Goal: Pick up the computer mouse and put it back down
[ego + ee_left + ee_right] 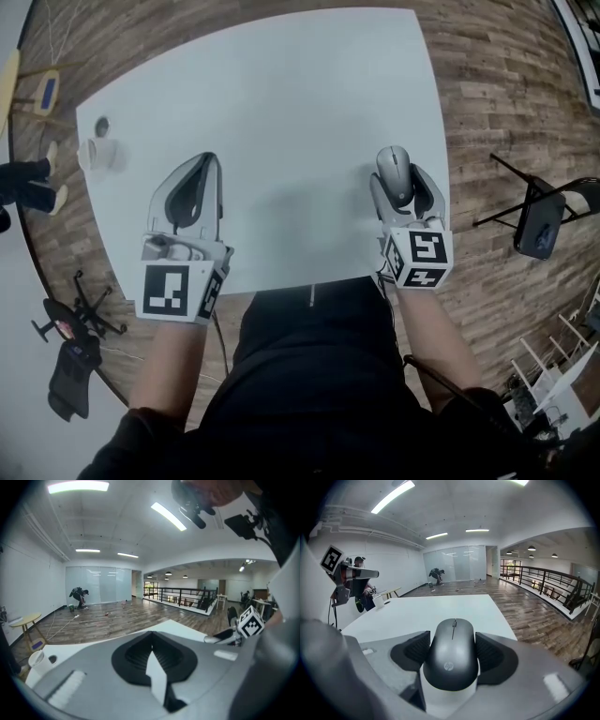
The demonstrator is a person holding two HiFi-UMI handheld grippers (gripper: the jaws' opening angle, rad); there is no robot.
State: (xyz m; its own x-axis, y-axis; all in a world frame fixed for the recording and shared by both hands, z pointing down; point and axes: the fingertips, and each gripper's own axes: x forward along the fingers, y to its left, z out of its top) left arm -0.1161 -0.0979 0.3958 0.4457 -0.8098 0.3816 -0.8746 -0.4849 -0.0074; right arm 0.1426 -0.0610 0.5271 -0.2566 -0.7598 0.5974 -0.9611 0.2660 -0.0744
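A dark grey computer mouse (396, 172) sits between the jaws of my right gripper (401, 184), near the right edge of the white table (281, 94). In the right gripper view both black pads (415, 651) press on the sides of the mouse (452, 656), so my right gripper (452, 637) is shut on it. I cannot tell whether the mouse touches the tabletop. My left gripper (208, 161) hovers over the table's left half, its fingers meeting at the tips with nothing in them. The left gripper (151, 635) shows the same in its own view.
A white cup (98, 153) stands at the table's far left edge beside a small round hole. A black folding chair (539, 220) stands on the wood floor to the right. A black stand (70, 347) lies on the floor at left. A person (78, 596) crouches far off.
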